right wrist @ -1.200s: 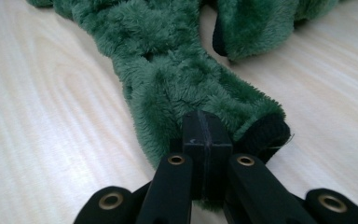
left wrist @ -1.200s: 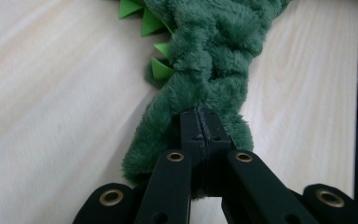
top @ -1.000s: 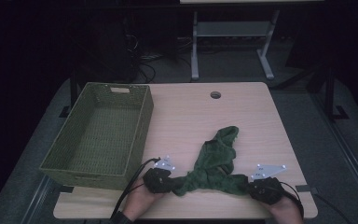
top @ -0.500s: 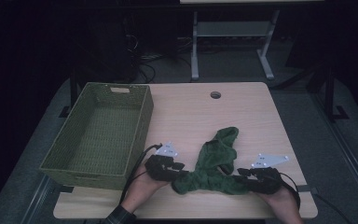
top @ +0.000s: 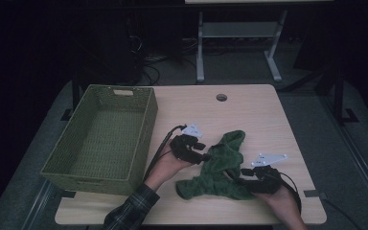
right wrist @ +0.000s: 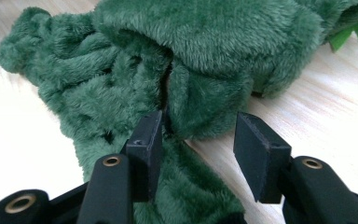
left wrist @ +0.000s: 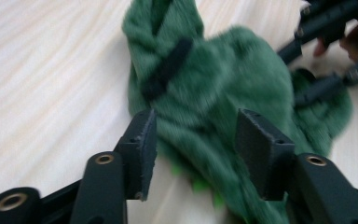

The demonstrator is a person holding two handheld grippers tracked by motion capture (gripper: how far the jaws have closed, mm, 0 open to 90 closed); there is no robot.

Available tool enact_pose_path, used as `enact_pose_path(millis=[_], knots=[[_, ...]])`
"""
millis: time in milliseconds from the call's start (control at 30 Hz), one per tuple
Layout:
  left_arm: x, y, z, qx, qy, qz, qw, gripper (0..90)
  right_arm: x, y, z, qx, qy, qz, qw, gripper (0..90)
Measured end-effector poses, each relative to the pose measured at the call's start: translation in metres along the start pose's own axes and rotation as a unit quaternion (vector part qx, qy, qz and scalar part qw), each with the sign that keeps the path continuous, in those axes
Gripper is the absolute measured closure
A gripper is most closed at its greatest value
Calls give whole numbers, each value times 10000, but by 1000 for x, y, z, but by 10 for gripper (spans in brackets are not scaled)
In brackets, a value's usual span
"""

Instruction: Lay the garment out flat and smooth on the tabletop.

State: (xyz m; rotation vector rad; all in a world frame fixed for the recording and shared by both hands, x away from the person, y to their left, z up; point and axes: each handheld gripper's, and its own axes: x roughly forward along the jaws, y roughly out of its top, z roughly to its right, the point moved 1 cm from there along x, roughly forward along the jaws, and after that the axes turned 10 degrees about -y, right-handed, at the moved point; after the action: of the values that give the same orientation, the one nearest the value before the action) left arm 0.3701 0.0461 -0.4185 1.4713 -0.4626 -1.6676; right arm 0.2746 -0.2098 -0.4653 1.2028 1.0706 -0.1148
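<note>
While the green plush garment [top: 215, 167] lies crumpled on the table [top: 249, 115] beside the basket [top: 100, 139], both the left gripper [left wrist: 193, 140] and right gripper [right wrist: 196, 149] have just been opening, jaws part-wide around fabric without pinching, so this looks like a release, and regripping comes next.

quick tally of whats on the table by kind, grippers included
basket: 1
green plush cloth: 1
grippers: 2, left and right, both open at the cloth
total: 4
</note>
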Motion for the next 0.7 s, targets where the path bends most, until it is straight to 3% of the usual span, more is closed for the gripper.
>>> enact_pose_path(millis=[133, 367, 433, 600, 700], knots=[[13, 12, -9, -40, -132, 62, 9999, 448, 4, 0, -1, 12, -25, -46, 10000, 516], [37, 23, -14, 68, -333, -34, 9994, 441, 7, -1, 2, -2, -29, -29, 10000, 550], [41, 23, -14, 94, -389, -116, 9991, 502, 7, -1, 1, -21, -53, -23, 10000, 597], [40, 21, -14, 71, -432, -251, 9987, 800, 8, -1, 3, -35, -141, -50, 9999, 745], [34, 23, -12, 40, -409, -139, 9991, 850, 6, -1, 5, -23, -196, -47, 9998, 775]])
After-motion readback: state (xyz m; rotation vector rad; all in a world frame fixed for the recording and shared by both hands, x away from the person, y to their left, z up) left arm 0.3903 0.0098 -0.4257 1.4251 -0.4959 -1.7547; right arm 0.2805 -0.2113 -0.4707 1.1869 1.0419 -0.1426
